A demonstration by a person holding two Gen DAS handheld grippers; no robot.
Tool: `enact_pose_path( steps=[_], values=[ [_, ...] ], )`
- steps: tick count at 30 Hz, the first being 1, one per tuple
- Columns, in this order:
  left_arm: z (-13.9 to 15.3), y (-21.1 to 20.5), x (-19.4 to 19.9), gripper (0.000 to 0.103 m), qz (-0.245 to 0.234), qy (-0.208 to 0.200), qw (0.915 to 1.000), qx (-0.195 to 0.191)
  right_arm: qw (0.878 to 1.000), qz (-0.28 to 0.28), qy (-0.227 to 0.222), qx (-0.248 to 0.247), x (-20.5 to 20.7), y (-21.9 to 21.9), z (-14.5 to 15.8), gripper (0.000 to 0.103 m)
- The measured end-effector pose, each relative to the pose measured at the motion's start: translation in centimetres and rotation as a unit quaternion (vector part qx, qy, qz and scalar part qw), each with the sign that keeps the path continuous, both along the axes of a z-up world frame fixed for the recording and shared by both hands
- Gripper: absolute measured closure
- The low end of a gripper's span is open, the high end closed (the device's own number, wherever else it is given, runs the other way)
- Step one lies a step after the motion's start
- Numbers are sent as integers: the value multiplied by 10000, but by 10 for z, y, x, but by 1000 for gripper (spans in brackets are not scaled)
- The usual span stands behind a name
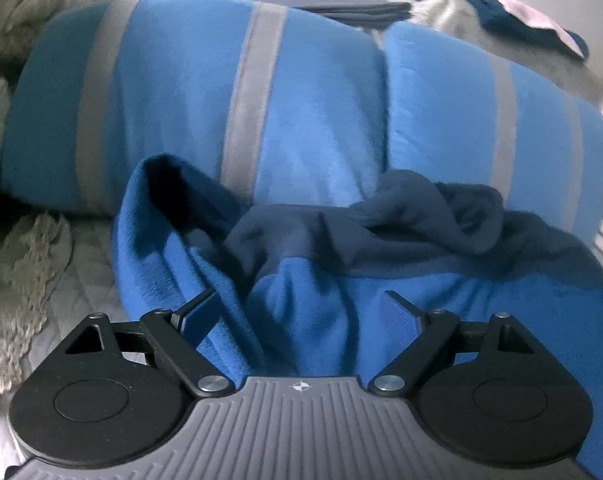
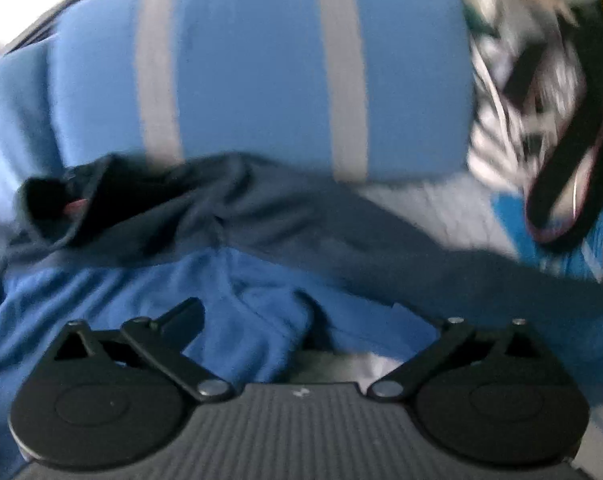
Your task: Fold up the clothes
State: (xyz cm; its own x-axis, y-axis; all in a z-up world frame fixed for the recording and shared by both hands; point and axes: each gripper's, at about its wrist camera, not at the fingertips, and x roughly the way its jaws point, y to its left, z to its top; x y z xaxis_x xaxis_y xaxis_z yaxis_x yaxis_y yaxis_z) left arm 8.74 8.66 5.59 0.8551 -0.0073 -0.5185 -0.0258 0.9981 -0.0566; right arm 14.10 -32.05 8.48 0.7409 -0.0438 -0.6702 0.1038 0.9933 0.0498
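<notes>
A royal-blue garment [image 1: 309,292] with a navy collar part [image 1: 341,236] lies bunched on the bed right in front of both cameras. My left gripper [image 1: 299,314] stands open, and a raised fold of the blue cloth sits between its fingers [image 1: 197,318] without being squeezed. Behind it rests a folded light-blue piece with grey stripes [image 1: 321,100]. In the blurred right wrist view my right gripper [image 2: 297,314] is wide open over the same blue garment [image 2: 253,292], the navy part [image 2: 261,208] lying ahead and the striped piece [image 2: 253,64] beyond that.
A beige fringed throw [image 1: 21,280] and a grey quilted bedcover [image 1: 87,264] lie at the left. A dark folded pile [image 1: 341,4] and a navy-and-pink item [image 1: 521,16] are at the back. A black-and-white cloth [image 2: 513,92] and a black band [image 2: 561,184] lie at the right.
</notes>
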Motion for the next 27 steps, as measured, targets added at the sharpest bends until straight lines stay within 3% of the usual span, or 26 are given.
enact_pose_path(
  steps=[2,6,11,14,16,19,25,27],
  values=[
    [0,5,2,16,92,8,9999,-59,9994,274,-145,-150,-7,23,9,0],
    [-1,15,3,16,356,-18,9994,-52,9956,887,-299,63,-13,70,13,0],
    [0,30,5,16,720,-104,9973,-54,9868,1462,-660,232,-13,118,-13,0],
    [4,37,4,16,1101,-256,9935,99,9846,1649,-553,157,-11,130,-32,0],
    [9,39,4,16,1543,-491,9852,561,9840,1742,-363,127,-9,134,-39,0],
    [15,49,16,16,1827,-837,9717,1241,9836,1788,-147,163,-6,136,-44,0],
    [19,82,76,16,1854,-483,9638,1852,9839,1678,193,580,-2,135,-54,0],
    [18,93,90,16,1784,-297,9660,1848,9830,1666,326,704,-2,137,-60,0]
  ],
)
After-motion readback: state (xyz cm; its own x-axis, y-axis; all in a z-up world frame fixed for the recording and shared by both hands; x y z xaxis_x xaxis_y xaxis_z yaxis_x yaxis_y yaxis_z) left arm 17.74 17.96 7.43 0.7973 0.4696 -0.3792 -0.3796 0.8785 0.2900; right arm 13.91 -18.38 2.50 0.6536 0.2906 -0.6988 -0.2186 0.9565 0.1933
